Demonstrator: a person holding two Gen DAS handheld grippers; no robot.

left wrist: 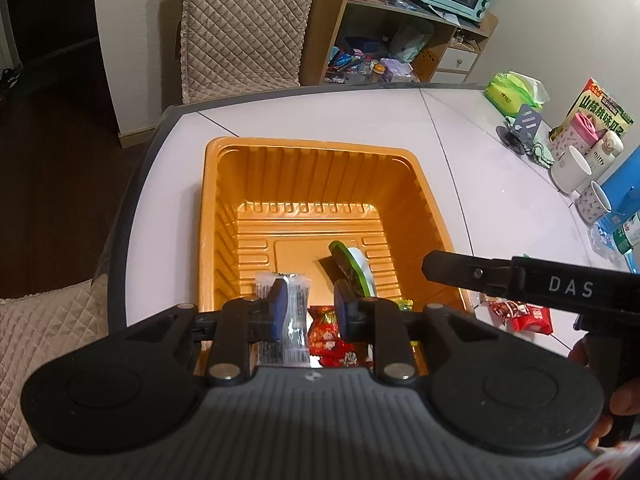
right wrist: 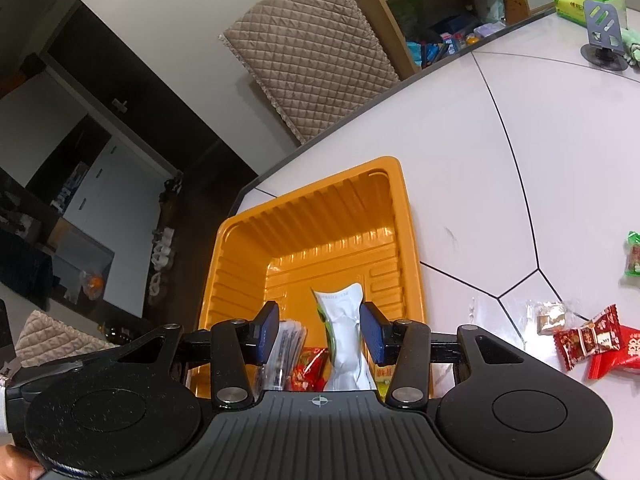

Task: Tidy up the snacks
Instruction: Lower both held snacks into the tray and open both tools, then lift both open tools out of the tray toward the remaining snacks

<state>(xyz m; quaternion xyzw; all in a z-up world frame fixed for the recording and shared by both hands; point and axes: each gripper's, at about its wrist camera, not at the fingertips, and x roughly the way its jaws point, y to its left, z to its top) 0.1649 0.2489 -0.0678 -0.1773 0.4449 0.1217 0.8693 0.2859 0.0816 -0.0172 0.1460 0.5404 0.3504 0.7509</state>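
Observation:
An orange plastic tray (left wrist: 312,142) (right wrist: 312,192) sits on the white table near its left edge. In it lie a clear-wrapped snack (left wrist: 298,312) (right wrist: 290,336), red candies (left wrist: 332,344) (right wrist: 308,368) and a white-and-green packet (left wrist: 356,264) (right wrist: 342,320) that stands tilted on edge. My left gripper (left wrist: 312,308) hovers over the tray's near end, open by a narrow gap; the clear snack lies beside its left pad, unpressed. My right gripper (right wrist: 322,332) is open over the tray. The white packet shows between its pads but lies lower, ahead of its fingertip (left wrist: 428,268).
Loose red candies (right wrist: 588,336) (left wrist: 520,312), a brown clear-wrapped sweet (right wrist: 550,316) and a green-red one (right wrist: 633,256) lie on the table right of the tray. Cups (left wrist: 572,168), a tissue pack (left wrist: 512,92) and a phone stand (left wrist: 524,124) crowd the far right. A quilted chair (left wrist: 244,24) stands behind.

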